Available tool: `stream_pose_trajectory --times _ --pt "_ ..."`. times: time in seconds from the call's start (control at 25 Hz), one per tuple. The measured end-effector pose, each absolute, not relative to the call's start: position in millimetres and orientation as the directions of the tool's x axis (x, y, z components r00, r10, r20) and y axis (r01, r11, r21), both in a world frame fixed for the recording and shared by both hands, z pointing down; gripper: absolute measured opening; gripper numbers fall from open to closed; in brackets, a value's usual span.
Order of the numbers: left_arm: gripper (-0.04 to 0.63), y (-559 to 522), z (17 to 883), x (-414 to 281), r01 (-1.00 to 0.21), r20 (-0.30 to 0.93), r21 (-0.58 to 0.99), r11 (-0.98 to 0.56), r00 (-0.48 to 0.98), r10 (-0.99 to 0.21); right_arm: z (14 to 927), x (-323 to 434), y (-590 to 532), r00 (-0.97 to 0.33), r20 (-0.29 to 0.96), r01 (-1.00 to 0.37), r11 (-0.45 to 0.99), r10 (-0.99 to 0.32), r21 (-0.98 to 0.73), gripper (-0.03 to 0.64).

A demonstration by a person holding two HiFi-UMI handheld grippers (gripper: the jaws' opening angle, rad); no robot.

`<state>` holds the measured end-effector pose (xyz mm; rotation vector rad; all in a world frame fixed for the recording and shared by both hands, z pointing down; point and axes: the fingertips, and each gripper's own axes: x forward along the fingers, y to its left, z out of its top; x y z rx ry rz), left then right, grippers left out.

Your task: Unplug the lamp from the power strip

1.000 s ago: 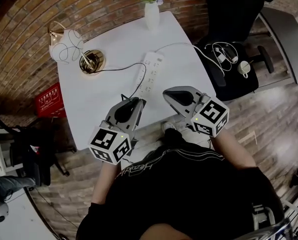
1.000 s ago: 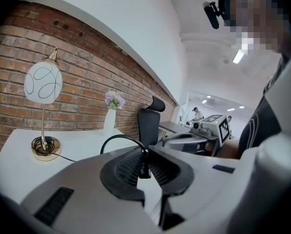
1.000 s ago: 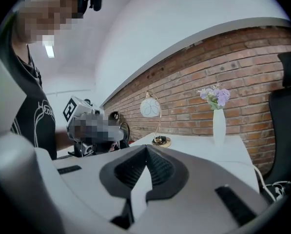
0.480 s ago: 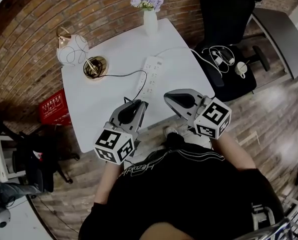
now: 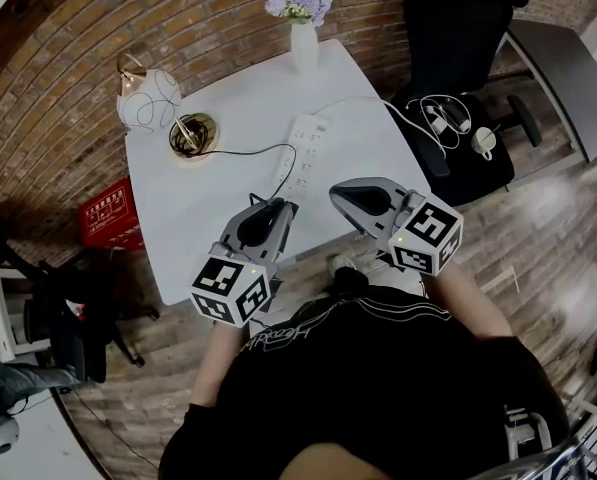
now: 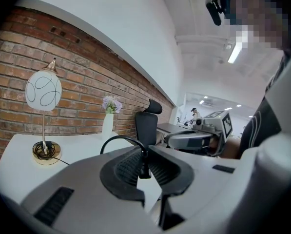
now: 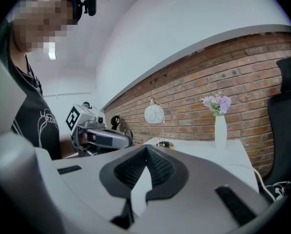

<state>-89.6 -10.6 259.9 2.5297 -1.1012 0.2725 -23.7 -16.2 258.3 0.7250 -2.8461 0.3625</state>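
The lamp (image 5: 148, 100), a white globe on a brass base, stands at the far left of the white table (image 5: 228, 93). Its black cord (image 5: 248, 151) runs past the white power strip (image 5: 300, 151) and down to my left gripper (image 5: 278, 205) at the near table edge. In the left gripper view that gripper (image 6: 144, 162) is shut on the lamp's black plug (image 6: 144, 168), and the cord (image 6: 118, 139) loops up from it. The plug is clear of the strip. My right gripper (image 5: 336, 190) hangs beside it, its jaws (image 7: 146, 150) shut on nothing.
A white vase of purple flowers (image 5: 304, 38) stands at the table's far edge. The strip's white cable (image 5: 363, 90) leads right toward a black office chair (image 5: 458, 118) that carries cables and a plug. A red box (image 5: 103, 208) lies on the floor at the left.
The head view has shifted a little. Both grippers hold the same places, and the plug stays in the left one.
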Motion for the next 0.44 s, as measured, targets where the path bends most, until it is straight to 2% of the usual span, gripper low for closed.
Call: stream_pose_trajectory --times 0.44 --pt "0.031 -14.0 262.6 -90.5 -0.749 0.328 0.254 -0.612 0.662 -0.674 260.6 -25.0 -24.3 -0.876 0.236 -0.466 0.863 -0.420 -0.196 -0.003"
